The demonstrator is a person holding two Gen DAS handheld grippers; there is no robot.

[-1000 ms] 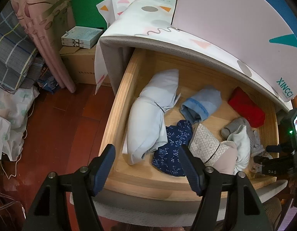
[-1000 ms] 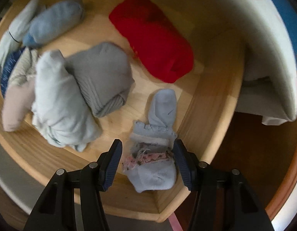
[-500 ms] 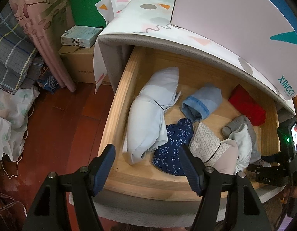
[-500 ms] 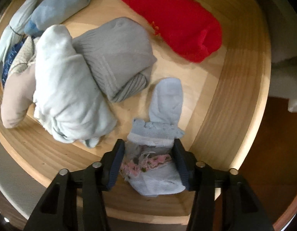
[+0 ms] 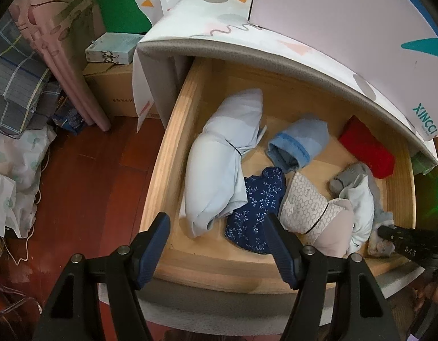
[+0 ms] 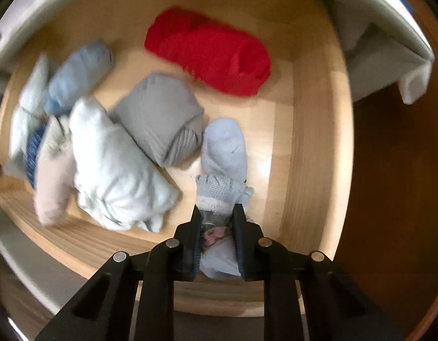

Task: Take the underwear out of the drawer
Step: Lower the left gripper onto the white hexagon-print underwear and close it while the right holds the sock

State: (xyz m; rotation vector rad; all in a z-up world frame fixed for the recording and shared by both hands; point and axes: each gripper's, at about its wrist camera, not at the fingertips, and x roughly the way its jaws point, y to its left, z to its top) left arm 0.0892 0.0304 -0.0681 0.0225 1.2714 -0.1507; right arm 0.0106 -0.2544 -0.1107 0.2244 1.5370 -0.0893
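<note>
Bedroom: clothes-filled drawer (image 5: 173,147), curtain (image 5: 62,42), bedding (image 5: 17,79)

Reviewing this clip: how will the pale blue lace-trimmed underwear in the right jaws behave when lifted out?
The pale blue lace-trimmed underwear is thin, crumpled cloth, so it will probably droop limp below the right gripper, whose jaws are pinched on it. It looks light, so it should not slip. The loose end may drag across the drawer floor.

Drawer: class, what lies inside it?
Inside the drawer: rolled clothes, including a red bundle, a navy floral piece and grey roll. Anything beneath them is covered.

Pale-blue underwear (image 6: 223,153), seemingly lace-trimmed, in drawer (image 6: 309,142) corner
</note>
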